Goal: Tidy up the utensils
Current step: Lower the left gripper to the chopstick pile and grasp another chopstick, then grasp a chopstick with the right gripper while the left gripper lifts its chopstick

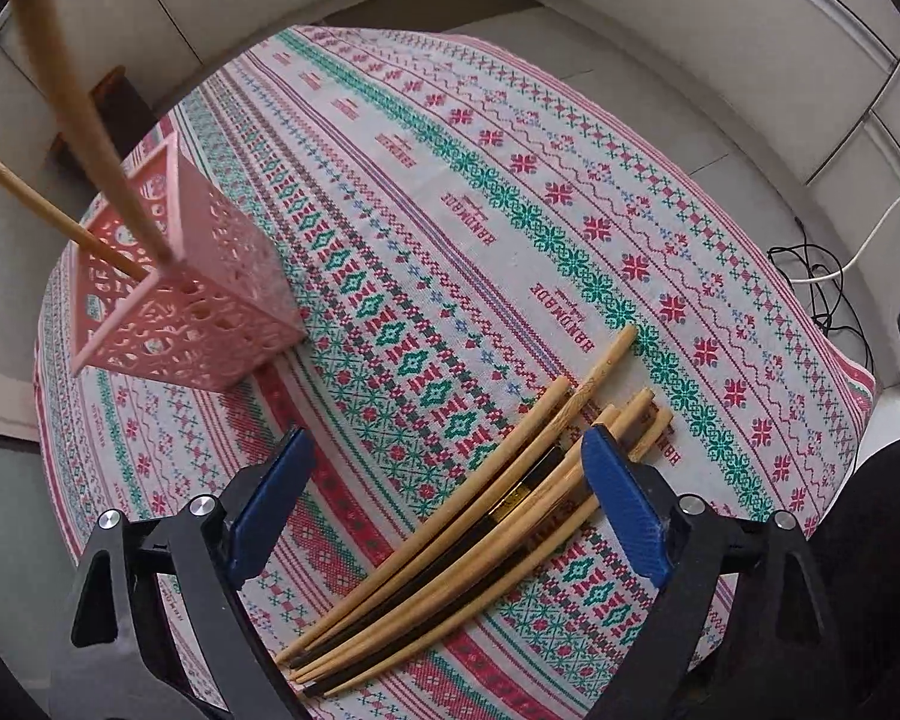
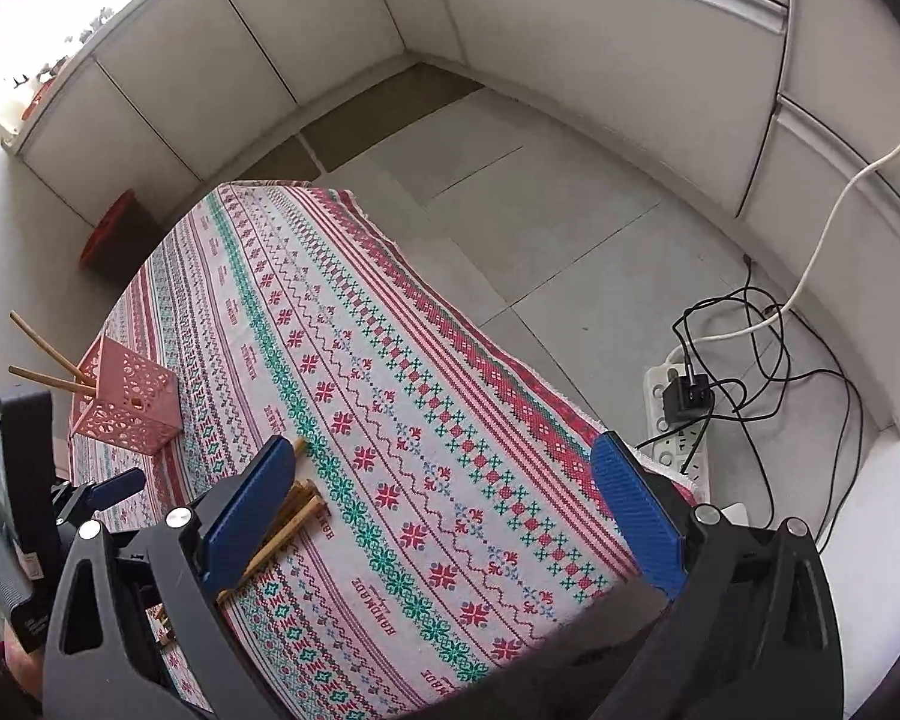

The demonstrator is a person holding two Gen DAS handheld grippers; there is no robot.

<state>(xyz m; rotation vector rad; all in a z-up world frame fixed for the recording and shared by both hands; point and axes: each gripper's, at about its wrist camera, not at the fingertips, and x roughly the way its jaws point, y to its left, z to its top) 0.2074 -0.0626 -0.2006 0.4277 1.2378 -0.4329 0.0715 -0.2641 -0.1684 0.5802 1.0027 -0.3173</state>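
Left wrist view, nearest first: the left gripper [image 1: 447, 504] hangs with jaws spread wide and nothing held; a bundle of chopsticks [image 1: 480, 516] lies flat on the patterned tablecloth [image 1: 510, 180] between and below its fingers, long axis running from 7 o'clock to 1 o'clock (mostly pale wood, some dark); farther, at 10 o'clock, a pink basket [image 1: 210, 300] already holds two sticks. The right gripper [image 2: 444, 516], jaws also spread and empty, sits just right of the bundle; the left looks nearer.
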